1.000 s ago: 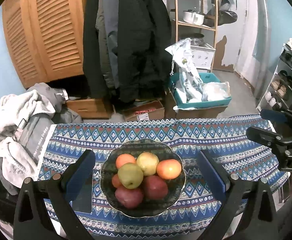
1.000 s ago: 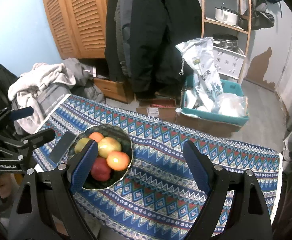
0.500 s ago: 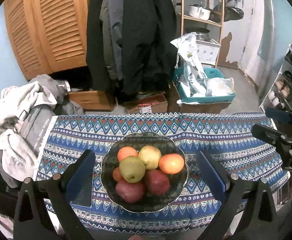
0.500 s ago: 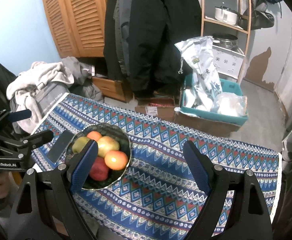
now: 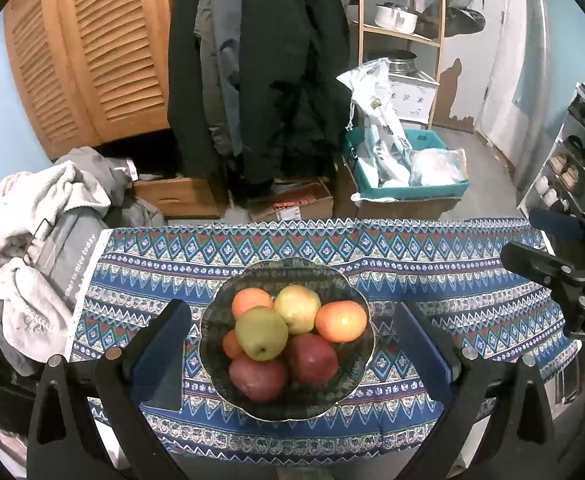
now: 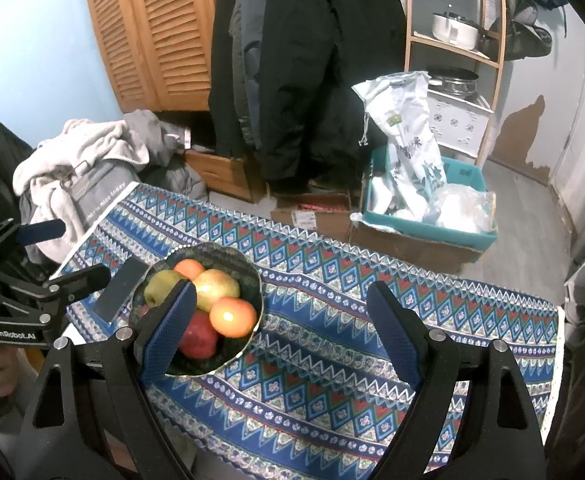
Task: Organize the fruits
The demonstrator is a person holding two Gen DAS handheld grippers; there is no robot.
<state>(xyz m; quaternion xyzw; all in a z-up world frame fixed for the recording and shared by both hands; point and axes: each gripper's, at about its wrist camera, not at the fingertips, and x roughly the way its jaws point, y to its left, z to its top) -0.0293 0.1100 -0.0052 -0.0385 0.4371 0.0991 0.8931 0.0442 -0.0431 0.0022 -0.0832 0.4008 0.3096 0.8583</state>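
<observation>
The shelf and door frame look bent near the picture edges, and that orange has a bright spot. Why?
Left wrist view: fisheye lens bows the wooden shelf and corners go black. Right wrist view: the spot on the orange is glare from a light.

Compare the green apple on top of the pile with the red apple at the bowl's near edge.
The green apple is yellow-green; the red apple is dark red. The green apple sits atop the pile, showing its stem dimple; the red apple lies lower, against the bowl rim. Both are similar in size and lie untouched.
</observation>
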